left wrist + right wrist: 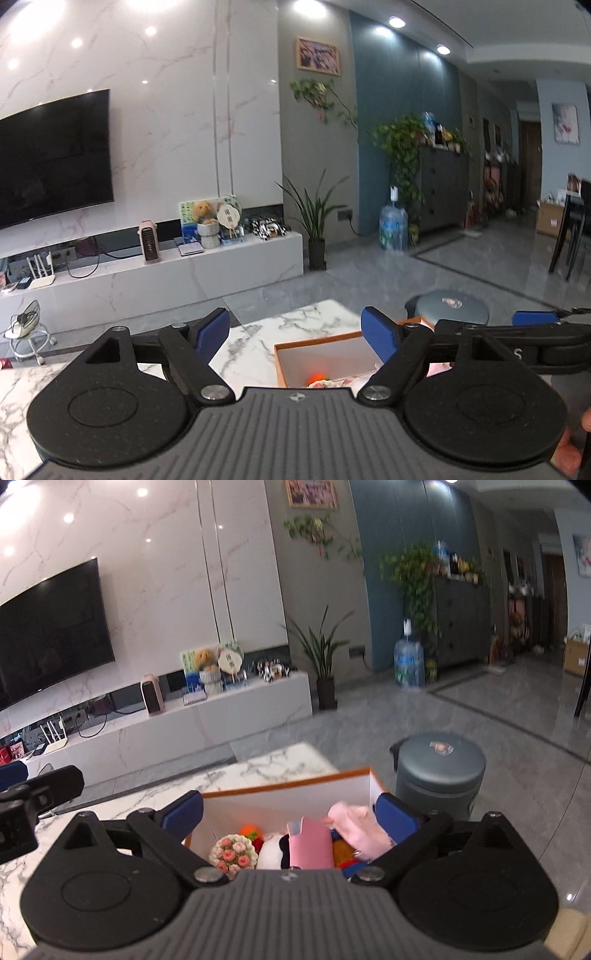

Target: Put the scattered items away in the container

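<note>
On the far left a dark TV (pixel 51 627) hangs on the marble wall above a low white console (pixel 166 731) carrying a pink heater (pixel 152 694) and small ornaments.

The left gripper (pixel 297 334) hovers above the marbled surface (pixel 255 347), its jaws spread wide with nothing between them; its blue pads (pixel 212 330) stand well apart, the right one over the near left part of the box (pixel 317 354). From this view only an orange ball (pixel 317 377) and a bit of pink show inside.

The right gripper (pixel 291 818) hangs just over the box (pixel 288 794), jaws equally wide and holding nothing. The box is orange-edged with white walls and sits at the surface's far right end. Inside, left to right, lie a flower ball (pixel 233 852), an orange ball (pixel 248 830), a black-and-white plush (pixel 271 853), a pink case (pixel 309 845) standing roughly upright, and a pale pink cloth (pixel 360 825) touching the right pad.

Beyond the box stands a round grey stool (pixel 439 771) on the grey floor. Further right are a potted plant (pixel 325 657), a water bottle (pixel 408 662) and a dark cabinet (pixel 461 620) draped in vines.
</note>
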`<move>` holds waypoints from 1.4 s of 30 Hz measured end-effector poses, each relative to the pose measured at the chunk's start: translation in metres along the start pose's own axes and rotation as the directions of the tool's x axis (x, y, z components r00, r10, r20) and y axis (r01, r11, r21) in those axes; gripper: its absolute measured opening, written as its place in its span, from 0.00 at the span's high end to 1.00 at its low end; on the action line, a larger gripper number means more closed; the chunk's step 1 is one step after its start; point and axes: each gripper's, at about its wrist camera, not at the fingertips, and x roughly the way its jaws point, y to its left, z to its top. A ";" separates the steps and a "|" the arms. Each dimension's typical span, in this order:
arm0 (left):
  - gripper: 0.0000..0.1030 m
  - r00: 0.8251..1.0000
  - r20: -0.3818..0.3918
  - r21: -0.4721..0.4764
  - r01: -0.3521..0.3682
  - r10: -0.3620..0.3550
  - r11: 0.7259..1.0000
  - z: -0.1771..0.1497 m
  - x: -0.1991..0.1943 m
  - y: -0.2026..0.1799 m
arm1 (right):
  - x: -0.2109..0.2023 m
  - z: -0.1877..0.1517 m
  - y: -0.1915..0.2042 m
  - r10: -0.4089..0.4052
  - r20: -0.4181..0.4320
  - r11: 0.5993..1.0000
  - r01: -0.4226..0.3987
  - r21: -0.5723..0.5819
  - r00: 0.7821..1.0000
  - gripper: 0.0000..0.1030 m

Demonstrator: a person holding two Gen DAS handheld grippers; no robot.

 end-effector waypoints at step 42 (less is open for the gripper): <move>0.07 0.974 -0.221 -0.035 -0.053 0.044 0.998 -0.096 -0.010 -0.001 | -0.041 -0.100 -0.008 -0.150 -0.172 0.989 0.147 -0.029 0.974 0.01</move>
